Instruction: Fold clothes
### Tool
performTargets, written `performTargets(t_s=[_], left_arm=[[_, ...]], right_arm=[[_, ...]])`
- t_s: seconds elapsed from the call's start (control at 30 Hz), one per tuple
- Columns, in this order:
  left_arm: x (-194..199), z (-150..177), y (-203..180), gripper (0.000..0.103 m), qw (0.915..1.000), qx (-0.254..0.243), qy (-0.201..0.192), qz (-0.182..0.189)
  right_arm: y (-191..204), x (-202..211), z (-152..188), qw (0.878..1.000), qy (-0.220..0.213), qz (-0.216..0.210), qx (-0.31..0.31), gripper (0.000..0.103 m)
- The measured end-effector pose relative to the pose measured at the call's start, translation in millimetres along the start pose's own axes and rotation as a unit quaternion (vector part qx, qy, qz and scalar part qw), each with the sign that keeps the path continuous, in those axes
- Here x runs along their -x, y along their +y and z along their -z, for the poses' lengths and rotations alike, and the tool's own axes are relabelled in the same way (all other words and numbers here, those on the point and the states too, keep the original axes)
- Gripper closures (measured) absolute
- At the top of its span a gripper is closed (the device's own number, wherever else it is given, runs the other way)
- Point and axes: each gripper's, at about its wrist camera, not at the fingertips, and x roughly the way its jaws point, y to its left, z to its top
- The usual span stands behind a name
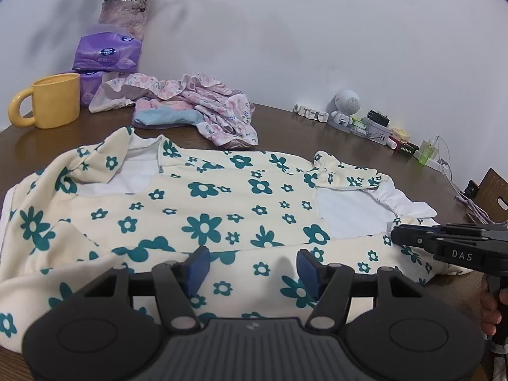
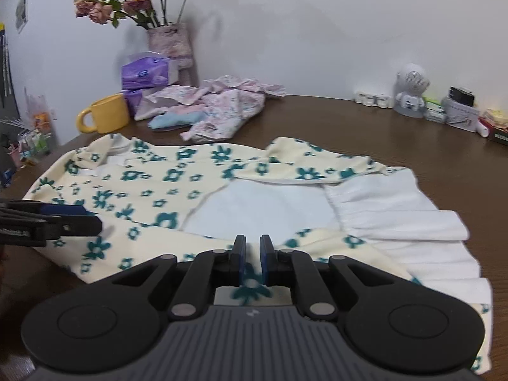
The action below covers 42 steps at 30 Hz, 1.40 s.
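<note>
Cream floral garment (image 1: 222, 203), soft, light and limp, is spread flat mid-counter (image 2: 397, 136). Left gripper (image 1: 254, 268) is held wide at its 6 o'clock hem; right gripper (image 2: 253, 262), jaws narrowed, barely parted. Hem edges are judged the best hold.

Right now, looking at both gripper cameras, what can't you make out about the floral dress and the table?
- Floral dress near edge: hidden in both views by the gripper bodies.
- Right gripper: whether its nearly closed jaws pinch cloth is unclear, right wrist view.
- Clutter by the wall: too small to read, left wrist view.
- Pink clothes pile: item count unclear, crumpled together.
</note>
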Motion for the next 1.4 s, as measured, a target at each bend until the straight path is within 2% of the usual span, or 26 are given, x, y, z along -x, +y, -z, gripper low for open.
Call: performTargets(t_s=[0.13, 0.27, 0.53, 0.67, 0.83, 0.97, 1.13, 1.3, 1.4], left_arm=[[0.2, 0.6, 0.4, 0.043, 1.0000, 0.002, -0.001, 0.000], [-0.1, 1.2, -1.8, 0.043, 1.0000, -0.002, -0.002, -0.004], [-1.0, 1.4, -3.9, 0.043, 0.9999, -0.007, -0.003, -0.009], [-0.7, 1.9, -4.5, 0.043, 0.9999, -0.010, -0.003, -0.010], [-0.3, 2.3, -4.3, 0.043, 0.9999, -0.008, -0.004, -0.009], [-0.5, 3.1, -5.9, 0.041, 0.9999, -0.010, -0.006, -0.012], [-1.0, 3.5, -8.1, 0.038, 0.9998, -0.015, -0.006, -0.012], [-1.0, 4.1, -8.3, 0.038, 0.9998, -0.017, -0.006, -0.013], [-0.8, 4.3, -8.1, 0.038, 0.9997, -0.019, -0.006, -0.013]], right_arm=[[-10.3, 0.5, 3.7, 0.999, 0.003, 0.034, 0.002, 0.094], [-22.6, 0.6, 7.6, 0.999, 0.008, 0.042, -0.011, 0.094], [-29.2, 4.8, 13.9, 0.998, 0.003, 0.064, 0.007, 0.093], [-39.2, 25.8, 12.4, 0.998, -0.024, 0.057, -0.021, 0.093], [-48.0, 63.6, 12.4, 0.995, -0.051, 0.084, -0.028, 0.090], [-53.9, 73.0, 22.0, 0.995, -0.033, 0.092, -0.033, 0.089], [-54.8, 58.2, 32.9, 0.995, -0.005, 0.093, -0.022, 0.089], [-61.4, 44.7, 34.4, 0.995, 0.003, 0.099, -0.014, 0.090], [-65.8, 50.1, 33.5, 0.996, -0.001, 0.091, -0.018, 0.089]])
